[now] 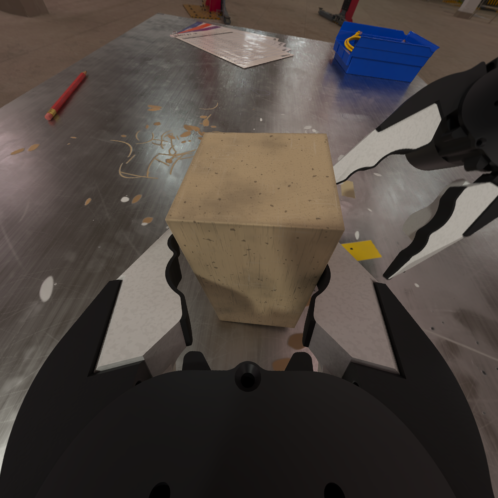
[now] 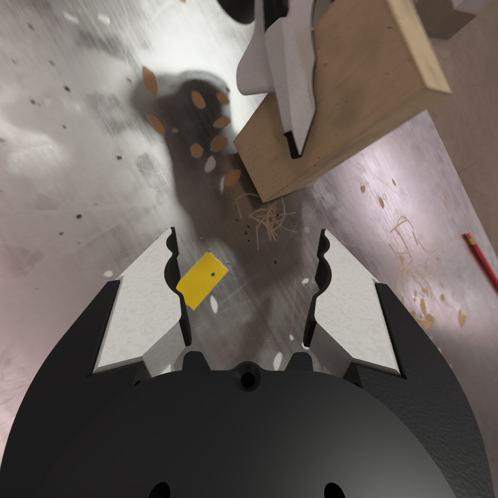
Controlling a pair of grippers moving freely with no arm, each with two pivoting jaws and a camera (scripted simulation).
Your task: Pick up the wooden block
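The wooden block [image 1: 256, 215], a tan speckled rectangular piece, stands between the fingers of my left gripper [image 1: 253, 242], which is shut on its two sides. In the right wrist view the block [image 2: 350, 107] hangs tilted above the metal table [image 2: 80, 161], with its shadow beneath it and one left gripper finger [image 2: 291, 102] pressed on its side. My right gripper [image 2: 247, 230] is open and empty over the table, short of the block. It also shows in the left wrist view [image 1: 362, 229], to the right of the block.
A yellow tag [image 2: 202, 280] lies on the table under my right gripper. A red pencil [image 1: 66, 95] lies at the far left, papers [image 1: 234, 44] at the back and a blue bin [image 1: 382, 56] at the back right. Wood shavings [image 1: 161, 156] are scattered about.
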